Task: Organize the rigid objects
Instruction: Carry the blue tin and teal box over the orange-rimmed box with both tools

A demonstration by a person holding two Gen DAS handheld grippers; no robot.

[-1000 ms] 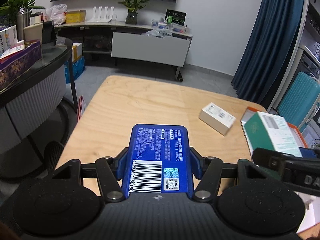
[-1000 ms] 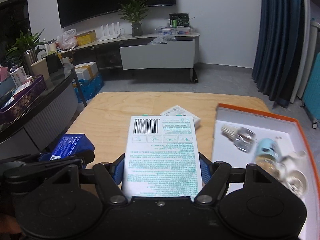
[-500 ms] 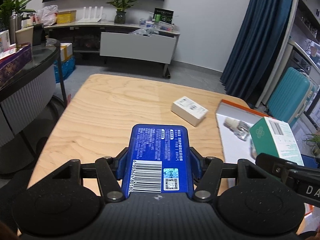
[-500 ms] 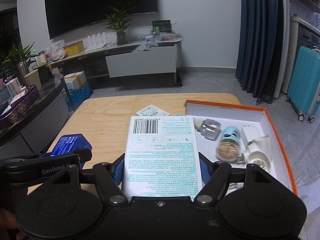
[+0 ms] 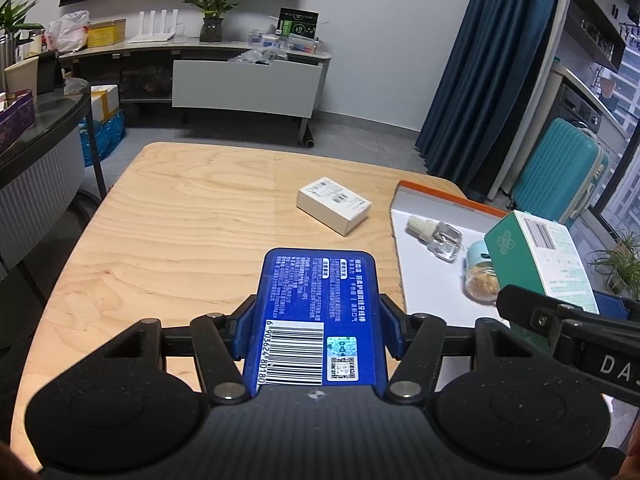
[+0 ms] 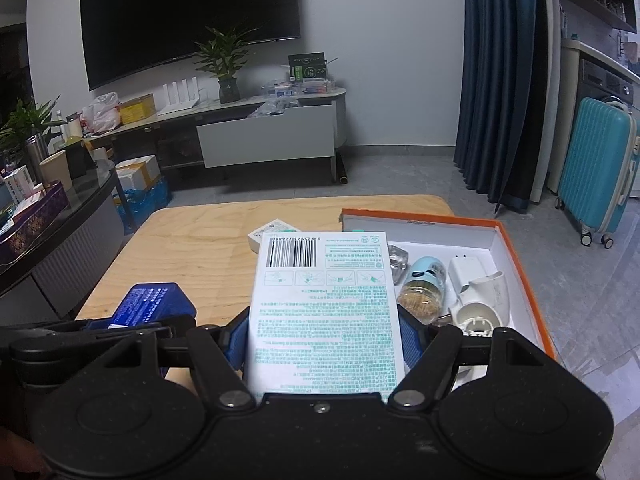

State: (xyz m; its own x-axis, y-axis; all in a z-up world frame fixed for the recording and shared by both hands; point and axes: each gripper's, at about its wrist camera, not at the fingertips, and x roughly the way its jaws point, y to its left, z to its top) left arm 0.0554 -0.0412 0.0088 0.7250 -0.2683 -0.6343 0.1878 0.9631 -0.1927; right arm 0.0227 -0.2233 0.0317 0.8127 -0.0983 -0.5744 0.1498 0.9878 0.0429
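Wooden table (image 5: 180,240) fills the view under you, bare across its left and centre. Orange-rimmed tray (image 6: 516,256) sits at its right edge, already crowded: a clear bottle with a ribbed white cap (image 5: 434,234) at the far left of it, a pale-blue-capped jar of yellowish bits (image 6: 422,290) in the middle, and white plastic parts (image 6: 480,288) on the right. The free tray floor you can see is mostly the near left part. A small white box (image 5: 334,205) lies flat on the table just left of the tray, apart from it, angled.

Your left gripper (image 5: 318,320) is pinching the blue box (image 5: 318,312) by its long sides, barcode face up, pads tight on both edges. It points forward and down over the table's near half, left of the tray.

Your right gripper (image 6: 324,338) is clamped on the white-and-green box (image 6: 324,308) the same way, printed back face up, and its far end hides part of the tray's left side. In the left view that box hangs above the tray's near end, over the jar. Both grippers sit side by side, close, not touching.
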